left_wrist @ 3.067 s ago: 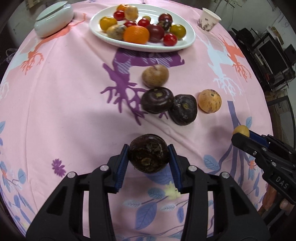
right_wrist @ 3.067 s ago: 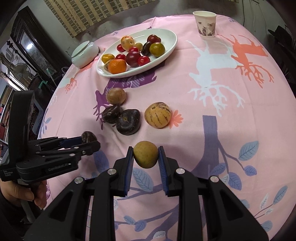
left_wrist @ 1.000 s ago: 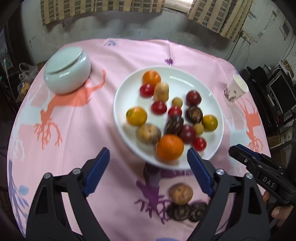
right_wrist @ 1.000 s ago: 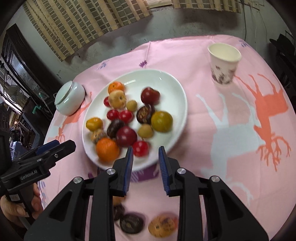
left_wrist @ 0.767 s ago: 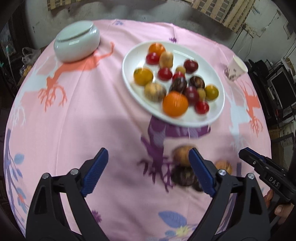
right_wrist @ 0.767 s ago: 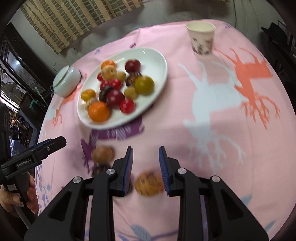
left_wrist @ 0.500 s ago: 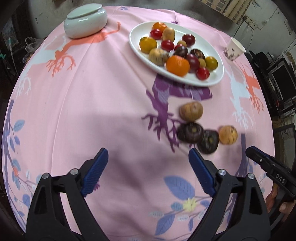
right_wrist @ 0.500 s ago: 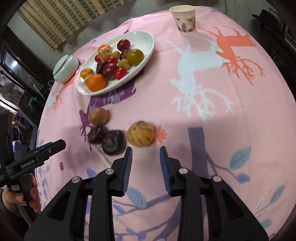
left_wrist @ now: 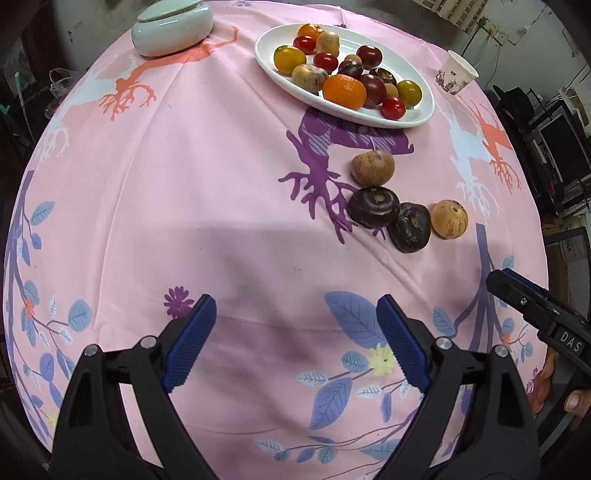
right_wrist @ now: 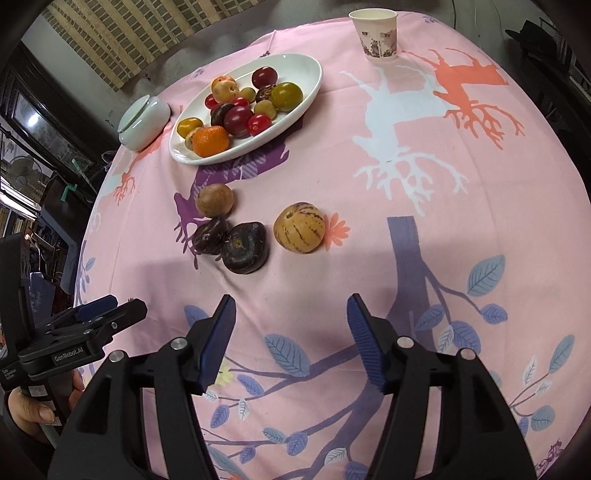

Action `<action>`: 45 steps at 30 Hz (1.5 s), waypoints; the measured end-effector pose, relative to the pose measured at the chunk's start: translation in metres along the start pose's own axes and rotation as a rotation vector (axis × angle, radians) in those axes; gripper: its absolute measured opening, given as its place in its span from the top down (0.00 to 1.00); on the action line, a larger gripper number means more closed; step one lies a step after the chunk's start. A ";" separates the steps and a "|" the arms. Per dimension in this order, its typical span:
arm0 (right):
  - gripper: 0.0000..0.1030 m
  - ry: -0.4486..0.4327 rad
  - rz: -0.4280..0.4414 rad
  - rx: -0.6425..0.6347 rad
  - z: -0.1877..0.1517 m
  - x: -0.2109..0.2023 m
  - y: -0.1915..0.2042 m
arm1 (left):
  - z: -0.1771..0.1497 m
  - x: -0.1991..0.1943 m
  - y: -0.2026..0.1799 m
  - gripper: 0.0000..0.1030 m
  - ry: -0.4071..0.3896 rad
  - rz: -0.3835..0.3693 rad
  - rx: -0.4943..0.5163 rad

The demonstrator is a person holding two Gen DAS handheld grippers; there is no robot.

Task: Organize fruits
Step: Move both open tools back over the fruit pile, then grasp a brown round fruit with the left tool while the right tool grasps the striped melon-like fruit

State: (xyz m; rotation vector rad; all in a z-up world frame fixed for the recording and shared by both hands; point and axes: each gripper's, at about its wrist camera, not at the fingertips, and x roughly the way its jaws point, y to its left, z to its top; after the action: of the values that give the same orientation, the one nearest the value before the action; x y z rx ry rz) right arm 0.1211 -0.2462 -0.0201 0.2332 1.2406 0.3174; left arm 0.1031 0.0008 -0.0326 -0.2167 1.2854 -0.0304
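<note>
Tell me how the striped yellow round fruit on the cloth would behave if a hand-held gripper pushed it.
The striped yellow round fruit looks nearly spherical, so it would probably roll. It sits apart from the dark purple wrinkled fruit, so nothing would stop it early. Its smooth skin may slip between the pads.

Left gripper (left_wrist: pixel 295 332) low over the pink patterned table (left_wrist: pixel 221 221), jaws wide apart with nothing between them. Ahead and to the right, four loose fruits on the cloth: brown fruit (left_wrist: pixel 372 167), two dark purple fruits (left_wrist: pixel 374 206) (left_wrist: pixel 410 227) touching, striped yellow fruit (left_wrist: pixel 449 219) just beside. Farther back, white oval plate (left_wrist: pixel 421 114) heaped with small fruits, lidded pale bowl (left_wrist: pixel 173 25) at far left, paper cup (left_wrist: pixel 455 72) at far right, right gripper (left_wrist: pixel 535 310) at the right edge.
</note>
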 end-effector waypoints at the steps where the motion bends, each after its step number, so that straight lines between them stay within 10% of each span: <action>1: 0.39 0.002 -0.002 -0.003 0.000 0.001 0.000 | 0.000 0.001 0.000 0.12 0.003 0.002 -0.001; 34: 0.39 -0.005 -0.125 -0.064 0.050 0.062 0.015 | 0.005 0.026 0.008 0.12 0.046 -0.019 -0.039; 38: 0.60 -0.011 -0.133 -0.086 0.052 0.067 0.017 | 0.005 0.028 0.010 0.12 0.051 -0.016 -0.046; 45: 0.60 -0.013 -0.114 -0.058 0.051 0.058 0.006 | 0.014 0.027 0.004 0.12 0.040 -0.012 -0.029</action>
State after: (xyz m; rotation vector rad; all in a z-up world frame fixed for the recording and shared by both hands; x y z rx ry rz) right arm 0.1855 -0.2195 -0.0538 0.1144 1.2248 0.2526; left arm 0.1238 0.0026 -0.0547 -0.2500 1.3252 -0.0267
